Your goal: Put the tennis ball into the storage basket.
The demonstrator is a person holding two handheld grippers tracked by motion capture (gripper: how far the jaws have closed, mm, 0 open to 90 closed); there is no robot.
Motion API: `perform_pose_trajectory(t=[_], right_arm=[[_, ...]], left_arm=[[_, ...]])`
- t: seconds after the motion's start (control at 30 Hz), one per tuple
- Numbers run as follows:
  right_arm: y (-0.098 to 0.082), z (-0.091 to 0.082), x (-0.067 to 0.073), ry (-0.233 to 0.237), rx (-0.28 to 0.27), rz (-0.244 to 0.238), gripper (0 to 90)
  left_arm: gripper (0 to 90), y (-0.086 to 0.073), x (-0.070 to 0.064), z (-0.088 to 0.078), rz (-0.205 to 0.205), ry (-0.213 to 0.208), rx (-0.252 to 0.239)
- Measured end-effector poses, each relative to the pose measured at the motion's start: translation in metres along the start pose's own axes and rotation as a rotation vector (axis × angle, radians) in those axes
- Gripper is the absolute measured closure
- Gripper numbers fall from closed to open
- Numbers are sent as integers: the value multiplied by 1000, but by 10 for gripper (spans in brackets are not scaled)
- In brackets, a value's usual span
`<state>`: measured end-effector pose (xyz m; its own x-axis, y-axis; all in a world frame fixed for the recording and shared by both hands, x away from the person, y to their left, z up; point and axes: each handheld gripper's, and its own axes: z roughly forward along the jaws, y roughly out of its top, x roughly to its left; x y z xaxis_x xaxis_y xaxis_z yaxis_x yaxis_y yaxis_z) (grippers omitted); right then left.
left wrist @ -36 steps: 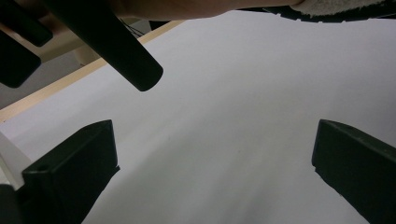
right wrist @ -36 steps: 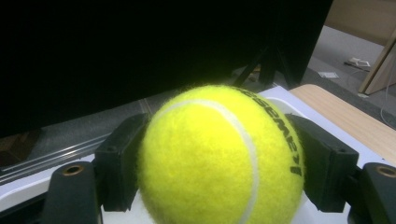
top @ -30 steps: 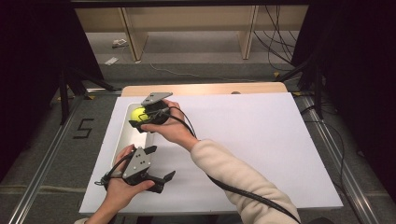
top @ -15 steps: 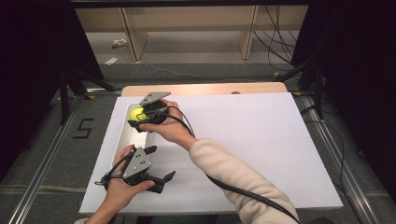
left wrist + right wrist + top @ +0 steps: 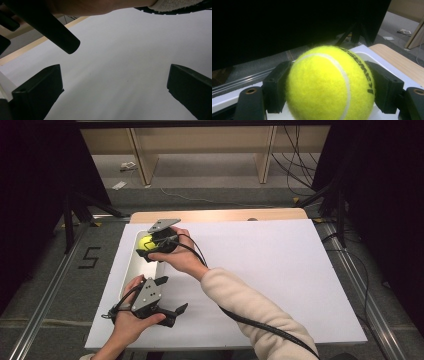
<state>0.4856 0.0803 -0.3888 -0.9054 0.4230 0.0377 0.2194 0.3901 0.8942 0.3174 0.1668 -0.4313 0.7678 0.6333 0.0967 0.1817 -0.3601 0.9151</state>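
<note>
- Tennis ball is clamped between the jaws of the right gripper; both pads press into the felt on either side, seen clearly in the right gripper view.
- In the high view the ball sits over the far end of the white tray at the left edge of the white sheet. Can't tell whether it rests on the tray floor or hangs just above it.
- Right hand reaches across the body to that tray; sleeve runs diagonally over the sheet.
- Left gripper is near the front edge of the sheet, just beside the tray's near end, jaws spread wide with nothing between them; its own view looks along bare sheet.
- Progress, my read: grasp is done and firm. Either a lift out of the tray or a drop into it is left; the frames don't settle which.
- No other objects on the sheet, so no sign of where the ball goes.
</note>
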Motion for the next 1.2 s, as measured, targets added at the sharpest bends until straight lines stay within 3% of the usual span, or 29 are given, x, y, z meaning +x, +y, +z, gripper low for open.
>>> perform_pose_trajectory(t=[1.2], right_arm=[[4,14,2,10,20,-7,266]], left_arm=[[0,0,0,0,4,4,0]])
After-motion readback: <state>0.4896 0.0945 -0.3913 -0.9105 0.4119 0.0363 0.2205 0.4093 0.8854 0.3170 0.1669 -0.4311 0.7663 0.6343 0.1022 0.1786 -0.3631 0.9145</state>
